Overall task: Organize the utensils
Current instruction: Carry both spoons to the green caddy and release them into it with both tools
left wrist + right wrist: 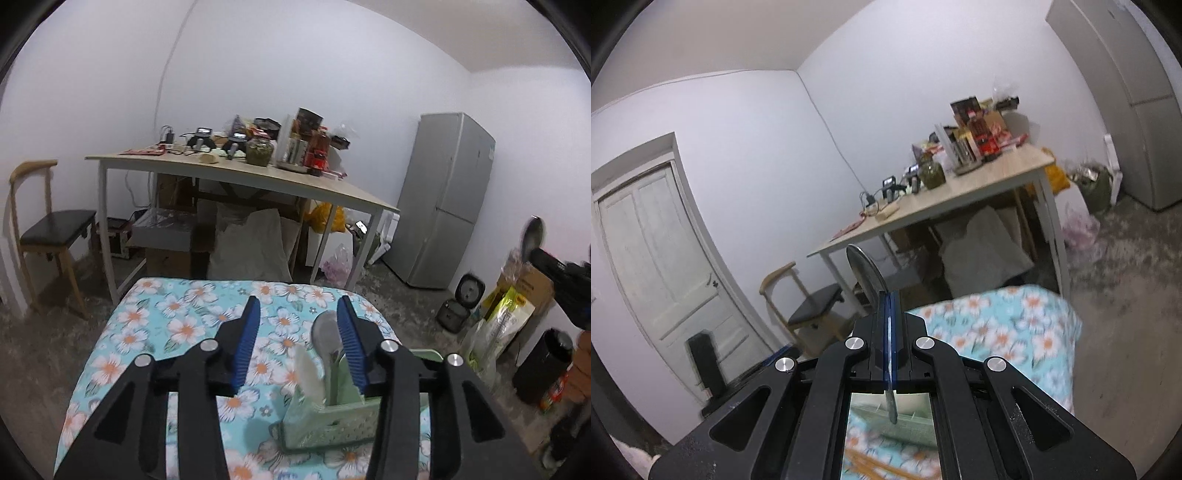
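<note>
A pale green perforated utensil holder (325, 421) stands on the floral tablecloth (177, 325). A metal spoon (325, 332) and a white utensil (308, 373) stand upright in it. My left gripper (299, 306) is open just above and left of the holder, with nothing between its blue pads; its right finger (351, 339) overlaps the spoon. In the right wrist view my right gripper (888, 295) is shut on the handle of a second metal spoon (864, 273), bowl pointing up and away. That gripper with its spoon (533, 236) also shows at the right edge of the left wrist view.
Beyond the floral table (997, 332) stands a wooden table (258, 177) crowded with jars and boxes, with sacks beneath it. A chair (48, 229) is at the left, a grey fridge (450, 199) at the right, and bags (506, 314) lie on the floor. A white door (657, 258) is closed.
</note>
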A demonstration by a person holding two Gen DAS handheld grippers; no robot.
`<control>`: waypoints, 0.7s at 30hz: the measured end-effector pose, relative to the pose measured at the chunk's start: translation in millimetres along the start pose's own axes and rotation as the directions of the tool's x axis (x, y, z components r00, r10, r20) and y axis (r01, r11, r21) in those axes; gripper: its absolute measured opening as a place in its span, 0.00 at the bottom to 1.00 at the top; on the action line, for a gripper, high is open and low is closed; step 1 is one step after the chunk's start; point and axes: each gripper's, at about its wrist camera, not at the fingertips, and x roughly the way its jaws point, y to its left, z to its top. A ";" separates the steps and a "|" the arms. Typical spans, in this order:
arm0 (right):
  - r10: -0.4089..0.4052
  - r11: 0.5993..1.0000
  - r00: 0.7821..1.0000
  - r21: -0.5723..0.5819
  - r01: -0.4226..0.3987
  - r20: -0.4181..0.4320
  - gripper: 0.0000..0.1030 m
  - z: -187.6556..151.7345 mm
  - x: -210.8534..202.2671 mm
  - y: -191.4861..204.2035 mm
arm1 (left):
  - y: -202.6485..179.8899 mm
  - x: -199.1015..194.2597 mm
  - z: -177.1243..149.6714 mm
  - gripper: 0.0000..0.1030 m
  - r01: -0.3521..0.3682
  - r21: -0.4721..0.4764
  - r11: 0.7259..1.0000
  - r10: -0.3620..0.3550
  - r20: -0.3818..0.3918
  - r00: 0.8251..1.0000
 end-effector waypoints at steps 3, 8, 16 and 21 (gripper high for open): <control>-0.032 0.999 0.999 -0.019 0.032 -0.004 0.00 2.5 14.3 -4.2 | 14.7 -19.4 -11.9 0.47 -0.012 -0.028 1.000 0.012 -0.008 1.000; -0.078 0.996 0.996 -0.040 0.077 -0.036 0.00 -12.5 39.8 -14.3 | 41.6 -43.9 -43.6 0.50 -0.066 -0.061 0.996 0.062 -0.069 0.996; -0.111 0.993 0.981 -0.058 0.103 -0.160 0.03 -60.8 74.5 -21.7 | 62.1 -65.3 -88.1 0.55 -0.101 -0.095 0.990 0.086 -0.146 0.985; -0.091 0.995 0.981 -0.050 0.083 -0.172 0.10 -70.4 56.7 -13.0 | 59.0 -69.1 -98.3 0.55 -0.096 -0.097 0.991 0.080 -0.160 0.984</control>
